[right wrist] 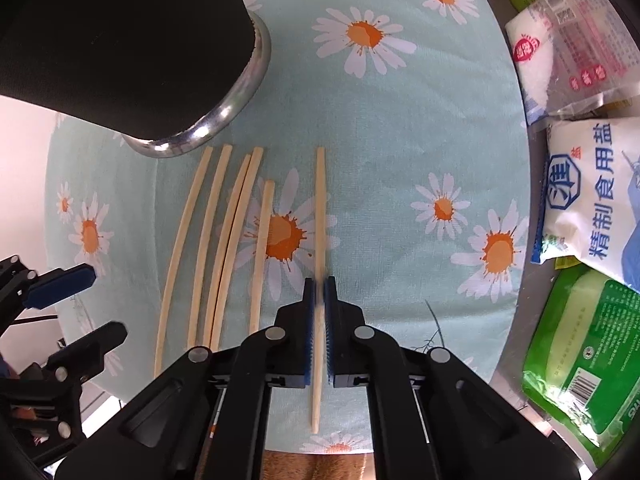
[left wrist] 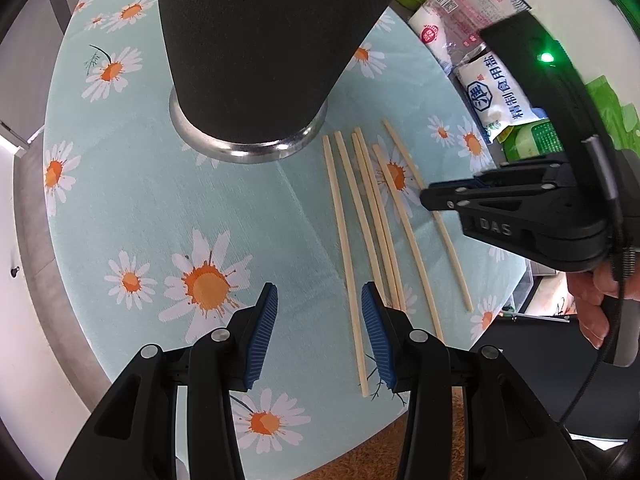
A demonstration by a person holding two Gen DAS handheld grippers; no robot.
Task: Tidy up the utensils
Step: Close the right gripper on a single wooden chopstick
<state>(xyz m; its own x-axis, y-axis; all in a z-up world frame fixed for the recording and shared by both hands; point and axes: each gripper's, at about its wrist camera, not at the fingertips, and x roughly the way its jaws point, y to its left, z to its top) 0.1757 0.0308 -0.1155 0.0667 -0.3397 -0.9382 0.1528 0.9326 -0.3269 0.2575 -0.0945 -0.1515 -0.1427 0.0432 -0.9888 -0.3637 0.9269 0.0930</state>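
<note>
Right gripper [right wrist: 319, 280]: jaws drawn narrow, blue pads [right wrist: 308, 320] pressed on both sides of one chopstick [right wrist: 320, 216]; a hand [left wrist: 596, 300] shows behind it in the left view.
Left gripper [left wrist: 319, 300]: jaws wide apart, nothing between them, hanging above the cloth [left wrist: 240, 216]; its right pad [left wrist: 376, 336] sits over the near ends of the loose sticks, contact not clear.
Held chopstick: long axis runs straight away from the right camera, far end toward the holder [right wrist: 132, 40], near end sticking back past the pads over the table edge; whether it rests on the cloth or is lifted cannot be told.
Loose chopsticks [left wrist: 360, 216]: five lie flat on the cloth just left of the held one, roughly parallel to it, far ends near the holder's steel base [left wrist: 248, 148]; two in the middle touch along their length.
Holder: dark, upright on the cloth, well left of the held stick in the right view; its top is cut off in both views.
Packets: a salt bag [right wrist: 596, 192], a white bag [right wrist: 560, 52] and a green pack [right wrist: 580, 352] lie beside the table's right edge, partly cut off.
Hard to make out: the held stick blurs where it meets the pads; in the left view the right gripper hides its middle.
</note>
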